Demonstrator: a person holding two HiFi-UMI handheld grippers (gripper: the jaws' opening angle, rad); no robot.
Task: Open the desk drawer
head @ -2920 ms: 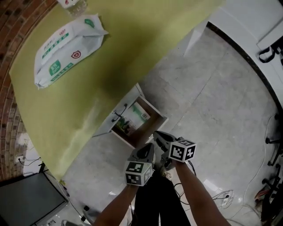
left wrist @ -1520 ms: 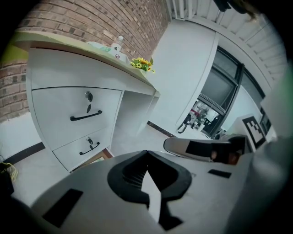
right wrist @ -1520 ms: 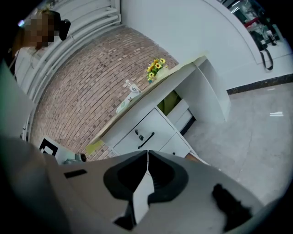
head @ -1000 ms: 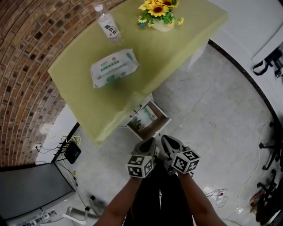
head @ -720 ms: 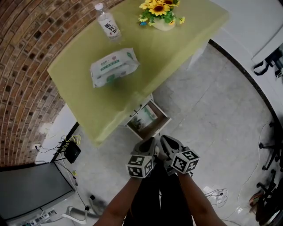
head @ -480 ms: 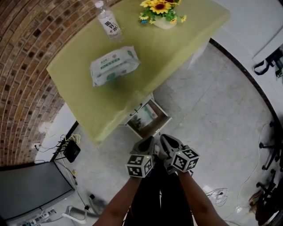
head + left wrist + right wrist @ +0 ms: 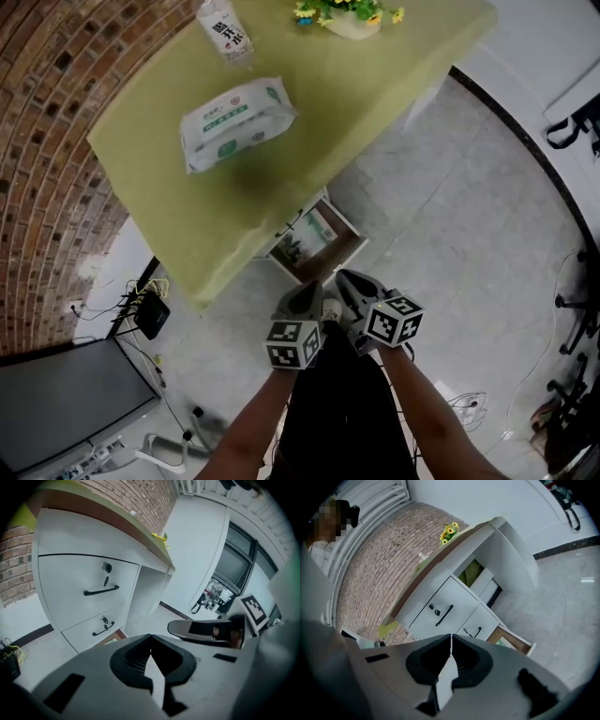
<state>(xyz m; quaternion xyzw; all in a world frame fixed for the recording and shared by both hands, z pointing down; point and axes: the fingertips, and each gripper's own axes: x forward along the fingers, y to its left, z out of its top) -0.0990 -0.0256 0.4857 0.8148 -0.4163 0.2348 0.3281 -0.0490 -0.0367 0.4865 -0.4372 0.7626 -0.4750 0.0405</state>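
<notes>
The white desk (image 7: pixel 281 178) has a green top, and its bottom drawer (image 7: pixel 314 246) stands pulled out over the floor with a green-printed item inside. In the left gripper view the open drawer's edge (image 7: pixel 110 639) shows under two closed drawers with black handles (image 7: pixel 101 590). In the right gripper view the open drawer (image 7: pixel 513 641) sits low beside the closed ones (image 7: pixel 444 615). My left gripper (image 7: pixel 302 294) and right gripper (image 7: pixel 349 283) hang side by side in front of the drawer, well apart from it. Both are shut with nothing between the jaws.
A pack of wipes (image 7: pixel 236 122), a water bottle (image 7: pixel 223 30) and a pot of sunflowers (image 7: pixel 352 14) stand on the desk top. A brick wall (image 7: pixel 47 112) runs behind. Cables and a black box (image 7: pixel 150 314) lie on the floor at left; grey tiles (image 7: pixel 469 225) spread to the right.
The view has drawn back from the desk, which now sits higher in the picture. Both shut grippers have sunk a little together. The drawer stays open as before.
</notes>
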